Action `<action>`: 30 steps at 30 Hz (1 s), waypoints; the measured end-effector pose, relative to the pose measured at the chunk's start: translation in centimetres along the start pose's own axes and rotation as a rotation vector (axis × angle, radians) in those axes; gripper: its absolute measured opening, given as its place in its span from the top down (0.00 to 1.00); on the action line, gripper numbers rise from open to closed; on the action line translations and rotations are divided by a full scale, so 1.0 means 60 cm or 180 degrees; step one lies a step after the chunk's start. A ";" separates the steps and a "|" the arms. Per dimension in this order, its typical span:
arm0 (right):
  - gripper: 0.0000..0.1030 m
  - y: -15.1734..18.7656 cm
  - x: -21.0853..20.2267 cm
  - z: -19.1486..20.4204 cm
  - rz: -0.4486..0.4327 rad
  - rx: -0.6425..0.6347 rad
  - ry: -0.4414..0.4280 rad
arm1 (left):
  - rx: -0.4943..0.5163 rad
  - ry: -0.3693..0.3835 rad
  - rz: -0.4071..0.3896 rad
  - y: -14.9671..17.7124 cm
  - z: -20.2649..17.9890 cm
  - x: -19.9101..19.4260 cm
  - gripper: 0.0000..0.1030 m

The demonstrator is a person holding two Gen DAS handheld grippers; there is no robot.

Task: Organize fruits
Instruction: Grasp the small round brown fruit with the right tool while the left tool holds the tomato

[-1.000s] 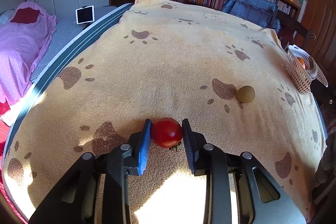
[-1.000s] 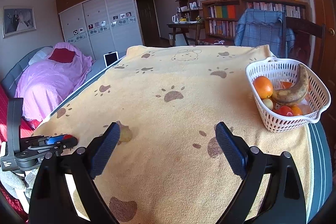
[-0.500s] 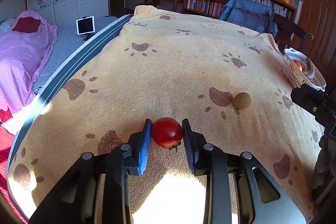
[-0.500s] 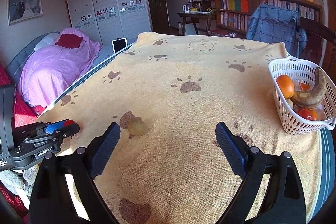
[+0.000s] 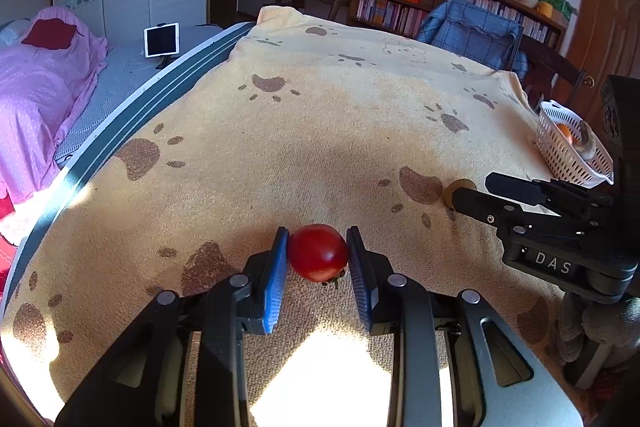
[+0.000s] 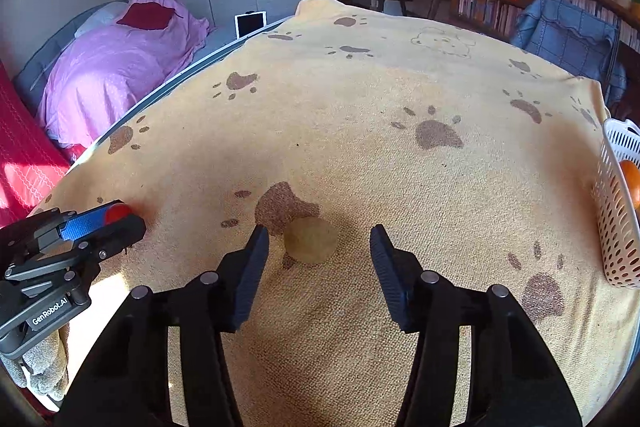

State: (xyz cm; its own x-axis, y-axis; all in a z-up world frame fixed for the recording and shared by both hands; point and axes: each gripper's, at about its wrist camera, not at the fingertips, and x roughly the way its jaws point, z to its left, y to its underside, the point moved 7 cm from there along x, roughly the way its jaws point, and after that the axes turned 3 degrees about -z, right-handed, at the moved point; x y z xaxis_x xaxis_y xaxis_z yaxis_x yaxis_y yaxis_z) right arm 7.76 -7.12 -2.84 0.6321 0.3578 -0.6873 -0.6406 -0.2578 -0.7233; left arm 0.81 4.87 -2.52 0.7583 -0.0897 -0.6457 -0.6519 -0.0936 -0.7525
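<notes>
The left gripper [image 5: 318, 255] is clamped on a tomato [image 5: 318, 251] (blue pads); the right gripper [image 6: 316, 247] jaws are closing around, not touching, a kiwi [image 6: 311, 239]; basket [image 6: 616, 211] at three o'clock

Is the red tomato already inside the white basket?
No, the red tomato sits clamped between the blue pads of the left gripper over the blanket, far from the white basket at the right edge.
</notes>
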 end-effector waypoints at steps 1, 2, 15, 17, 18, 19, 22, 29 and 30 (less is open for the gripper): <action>0.52 0.000 0.004 0.002 0.0019 -0.0006 -0.0004 | -0.0008 0.0008 0.0004 0.000 0.000 0.000 0.71; 0.55 0.000 0.009 0.003 0.0039 -0.0012 -0.0005 | -0.0013 0.0014 0.0003 0.000 0.000 0.000 0.71; 0.67 0.002 0.025 -0.002 0.0111 0.0015 -0.0008 | -0.0026 0.0058 0.0046 0.003 -0.002 0.004 0.71; 0.70 0.002 0.024 -0.001 0.0102 0.0013 -0.0016 | -0.0025 0.0056 0.0050 0.003 -0.002 0.004 0.71; 0.71 0.002 0.023 0.000 0.0097 0.0010 -0.0020 | -0.0024 0.0054 0.0050 0.004 -0.002 0.004 0.71; 0.71 0.002 0.023 0.000 0.0092 0.0010 -0.0020 | -0.0024 0.0056 0.0049 0.004 -0.002 0.004 0.71; 0.71 0.002 0.020 -0.002 0.0074 0.0032 -0.0029 | -0.0026 0.0059 0.0051 0.004 -0.001 0.004 0.71; 0.71 0.000 0.006 -0.011 -0.0018 0.0133 -0.0018 | -0.0023 0.0058 0.0050 0.004 -0.002 0.005 0.71; 0.71 -0.001 0.003 -0.013 -0.0035 0.0148 -0.0015 | -0.0024 0.0062 0.0051 0.004 -0.002 0.005 0.71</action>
State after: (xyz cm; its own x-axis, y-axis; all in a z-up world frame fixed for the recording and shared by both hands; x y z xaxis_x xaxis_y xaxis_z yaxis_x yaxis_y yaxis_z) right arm 8.25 -7.72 -2.95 0.6373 0.3647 -0.6789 -0.6532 -0.2119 -0.7270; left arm 0.90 4.72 -2.89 0.7475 -0.1105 -0.6550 -0.6641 -0.0993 -0.7410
